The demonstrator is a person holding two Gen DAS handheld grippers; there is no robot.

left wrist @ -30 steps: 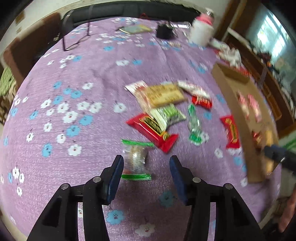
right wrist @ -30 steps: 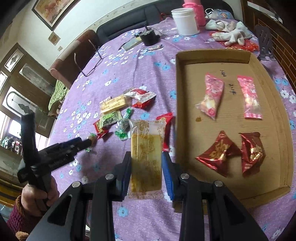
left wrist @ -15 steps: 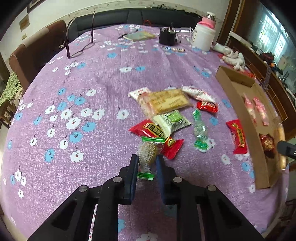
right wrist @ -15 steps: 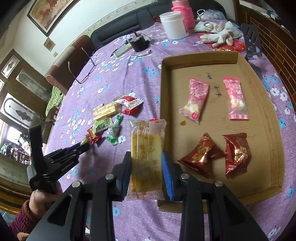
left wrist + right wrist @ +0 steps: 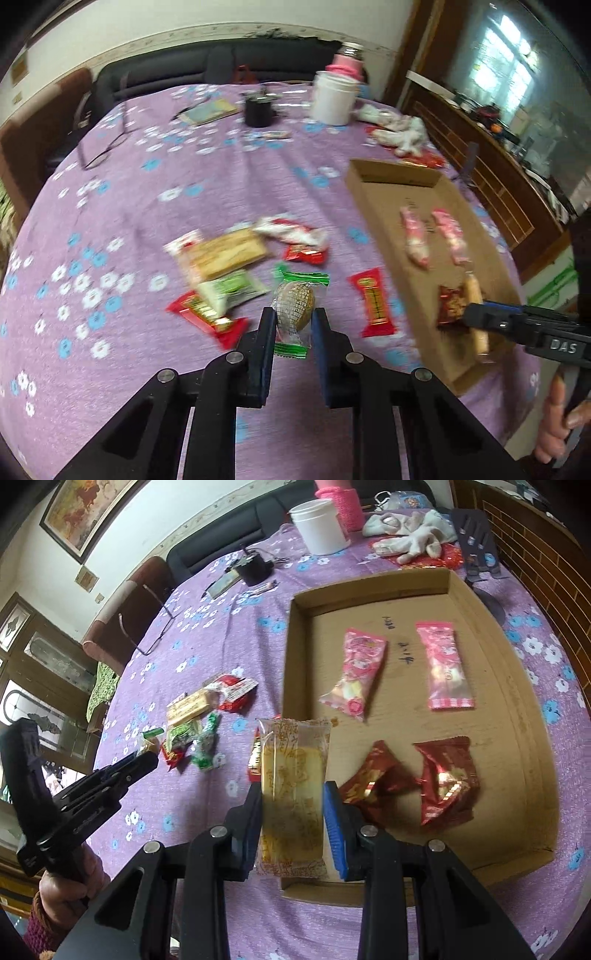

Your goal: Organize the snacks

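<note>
My left gripper (image 5: 293,321) is shut on a round cake in a clear wrapper with green ends (image 5: 295,306), lifted off the purple tablecloth. My right gripper (image 5: 291,794) is shut on a long yellow cake in a clear wrapper (image 5: 291,779), held over the near left edge of the cardboard tray (image 5: 509,716). Inside the tray lie two pink packets (image 5: 360,672) and two dark red packets (image 5: 447,779). Loose snacks (image 5: 221,254) stay in a cluster on the cloth left of the tray, with a red bar (image 5: 373,299) nearer it.
At the table's far side stand a white jar (image 5: 321,526), a pink bottle (image 5: 341,506), a black device (image 5: 253,570), gloves (image 5: 413,535) and glasses (image 5: 147,627). Each wrist view shows a person's hand holding the other gripper (image 5: 88,797) (image 5: 532,328).
The left gripper closed on the green-ended cake and lifted it toward the tray. The right gripper carried the yellow cake rightward, from over the cloth to the tray's near left edge.
</note>
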